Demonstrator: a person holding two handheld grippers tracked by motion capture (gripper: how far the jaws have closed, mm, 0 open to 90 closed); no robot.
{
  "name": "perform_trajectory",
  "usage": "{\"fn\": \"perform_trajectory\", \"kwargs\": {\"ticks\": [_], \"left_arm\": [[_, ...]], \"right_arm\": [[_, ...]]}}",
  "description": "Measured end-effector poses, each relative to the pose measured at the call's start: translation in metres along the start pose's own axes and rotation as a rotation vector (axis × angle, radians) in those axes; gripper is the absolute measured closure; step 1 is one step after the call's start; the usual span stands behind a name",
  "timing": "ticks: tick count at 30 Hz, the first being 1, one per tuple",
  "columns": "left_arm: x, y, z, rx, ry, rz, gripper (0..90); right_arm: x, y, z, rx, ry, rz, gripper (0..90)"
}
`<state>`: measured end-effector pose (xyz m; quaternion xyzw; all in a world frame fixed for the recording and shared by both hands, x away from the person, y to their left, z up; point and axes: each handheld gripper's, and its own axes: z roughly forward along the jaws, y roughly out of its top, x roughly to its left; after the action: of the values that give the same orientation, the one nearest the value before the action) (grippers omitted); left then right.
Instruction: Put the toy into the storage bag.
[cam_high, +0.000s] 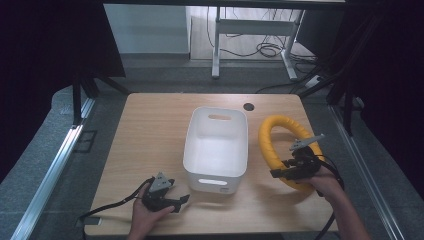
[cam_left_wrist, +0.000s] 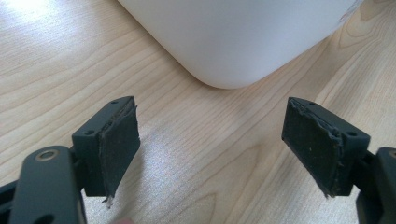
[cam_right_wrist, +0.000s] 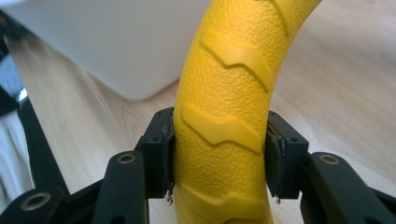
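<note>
Between the pinching fingers (cam_right_wrist: 163, 154) of the right gripper (cam_right_wrist: 219, 158), the yellow ring (cam_right_wrist: 224, 93) should be kept squeezed and lifted over the white bin (cam_high: 216, 150), while the left gripper (cam_left_wrist: 215, 149) is held spread wide.

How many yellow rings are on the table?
1. The yellow ring sits right of the white bin, with its near side clamped in the right gripper. None shows inside the bin.
</note>
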<state>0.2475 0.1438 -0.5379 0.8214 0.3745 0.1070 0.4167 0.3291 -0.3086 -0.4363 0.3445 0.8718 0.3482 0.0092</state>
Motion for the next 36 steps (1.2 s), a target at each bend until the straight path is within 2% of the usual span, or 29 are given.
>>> {"fn": "perform_trajectory", "kwargs": {"ticks": [1, 13, 15, 16, 18, 19, 20, 26, 28, 32, 36], "left_arm": [[0.0, 0.0, 0.0, 0.0, -0.001, 0.0, 19.1], [0.0, 0.0, 0.0, -0.001, 0.001, 0.001, 19.1], [0.0, 0.0, 0.0, -0.001, 0.001, 0.001, 19.1], [0.0, 0.0, 0.0, -0.001, 0.001, 0.001, 19.1], [0.0, 0.0, 0.0, 0.0, 0.002, 0.002, 19.1], [0.0, 0.0, 0.0, -0.001, 0.003, 0.002, 19.1], [0.0, 0.0, 0.0, -0.001, 0.003, 0.002, 19.1], [0.0, 0.0, 0.0, 0.001, 0.003, 0.0, 19.1], [0.0, 0.0, 0.0, -0.001, 0.003, -0.001, 19.1], [0.0, 0.0, 0.001, -0.001, 0.003, 0.002, 19.1], [0.0, 0.0, 0.001, -0.003, 0.004, -0.001, 19.1]], "right_arm": [[-0.001, -0.002, -0.004, -0.037, 0.0, 0.015, 51.4], [-0.006, -0.002, -0.022, -0.155, 0.014, 0.04, 51.3], [-0.004, -0.002, -0.026, -0.207, -0.007, 0.037, 51.2], [-0.004, -0.002, -0.026, -0.207, -0.007, 0.037, 51.2], [-0.004, -0.003, -0.03, -0.248, -0.012, 0.036, 51.3], [-0.005, -0.003, -0.033, -0.282, -0.005, 0.042, 51.3], [-0.005, -0.003, -0.033, -0.282, -0.005, 0.042, 51.3], [-0.01, -0.005, -0.044, -0.394, 0.015, 0.07, 51.3], [-0.011, -0.006, -0.046, -0.408, 0.018, 0.073, 51.3], [-0.01, -0.005, -0.052, -0.476, 0.035, 0.069, 51.2], [-0.007, -0.002, -0.054, -0.505, 0.034, 0.058, 51.2]]}}
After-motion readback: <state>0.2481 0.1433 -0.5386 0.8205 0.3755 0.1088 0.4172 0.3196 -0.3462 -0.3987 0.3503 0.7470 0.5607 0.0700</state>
